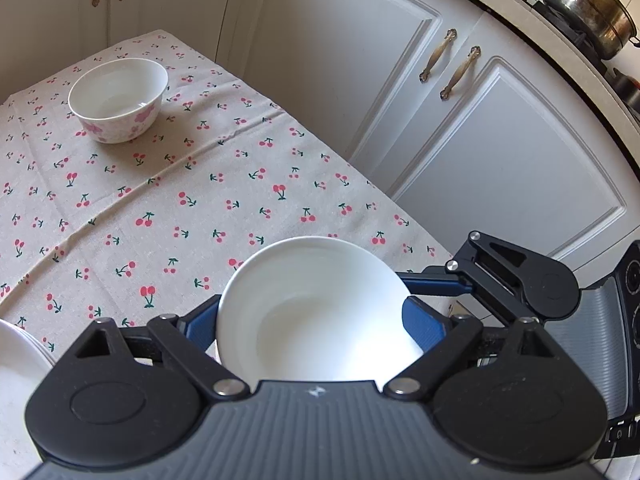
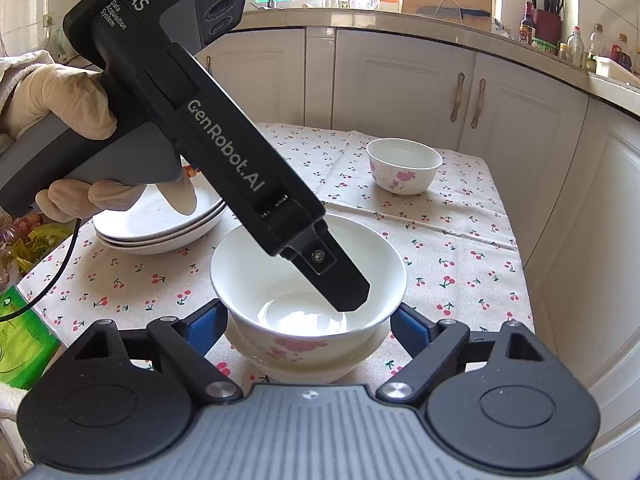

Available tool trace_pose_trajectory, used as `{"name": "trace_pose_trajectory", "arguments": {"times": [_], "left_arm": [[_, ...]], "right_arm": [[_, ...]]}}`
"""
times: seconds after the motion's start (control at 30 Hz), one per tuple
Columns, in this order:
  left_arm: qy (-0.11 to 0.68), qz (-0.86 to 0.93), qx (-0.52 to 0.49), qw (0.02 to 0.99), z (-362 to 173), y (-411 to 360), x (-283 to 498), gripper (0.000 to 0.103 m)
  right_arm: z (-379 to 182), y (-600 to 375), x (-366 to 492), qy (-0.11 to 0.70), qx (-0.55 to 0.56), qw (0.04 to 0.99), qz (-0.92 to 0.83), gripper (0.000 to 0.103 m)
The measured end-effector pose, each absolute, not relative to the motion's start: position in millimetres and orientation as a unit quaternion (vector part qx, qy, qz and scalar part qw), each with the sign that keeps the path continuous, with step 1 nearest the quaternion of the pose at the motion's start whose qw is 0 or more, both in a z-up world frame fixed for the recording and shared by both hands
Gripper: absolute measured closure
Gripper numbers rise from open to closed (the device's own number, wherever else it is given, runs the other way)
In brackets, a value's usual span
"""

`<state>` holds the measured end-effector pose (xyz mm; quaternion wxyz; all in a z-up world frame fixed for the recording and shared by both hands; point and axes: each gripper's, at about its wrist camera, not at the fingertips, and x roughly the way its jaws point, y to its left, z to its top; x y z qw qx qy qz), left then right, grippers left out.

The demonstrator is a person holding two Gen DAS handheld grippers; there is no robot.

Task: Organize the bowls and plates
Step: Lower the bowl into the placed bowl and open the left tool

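A white bowl [image 1: 312,320] with pink flowers sits between the pads of my left gripper [image 1: 312,300], which is shut on it. In the right wrist view this bowl [image 2: 256,272] rests nested in a second, lower bowl [image 2: 304,364]. One black left finger [image 2: 340,280] crosses the upper bowl's mouth. My right gripper [image 2: 310,320] has its blue pads against the sides of the stacked pair, down at the lower bowl. A right finger [image 1: 436,285] reaches the bowl's rim in the left wrist view. A third flowered bowl [image 1: 120,100] [image 2: 404,164] stands alone at the far end.
A stack of white plates [image 2: 160,220] [image 1: 16,360] lies left of the bowls on the cherry-print tablecloth [image 1: 200,200]. White cabinet doors [image 1: 500,140] run close along the table's right side. A gloved hand [image 2: 60,100] holds the left gripper. A green packet [image 2: 20,340] lies at the left edge.
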<state>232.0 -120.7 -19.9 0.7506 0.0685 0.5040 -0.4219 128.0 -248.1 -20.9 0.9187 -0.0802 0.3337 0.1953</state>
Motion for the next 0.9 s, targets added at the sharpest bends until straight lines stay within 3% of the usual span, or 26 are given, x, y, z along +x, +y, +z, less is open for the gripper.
{"name": "trace_pose_trajectory", "arguments": {"times": [0.47, 0.57, 0.63, 0.9], "left_arm": [[0.505, -0.427, 0.066, 0.748, -21, -120, 233, 0.010], [0.505, -0.426, 0.066, 0.748, -21, -119, 234, 0.010], [0.503, -0.427, 0.066, 0.749, -20, -118, 234, 0.010], [0.493, -0.421, 0.065, 0.759, -15, -107, 232, 0.009]], "right_arm": [[-28, -248, 133, 0.344, -0.078, 0.915, 0.198, 0.011], [-29, -249, 134, 0.349, -0.072, 0.913, 0.198, 0.009], [-30, -250, 134, 0.345, -0.075, 0.916, 0.191, 0.000], [-25, -251, 130, 0.337, -0.076, 0.919, 0.190, 0.000]]}}
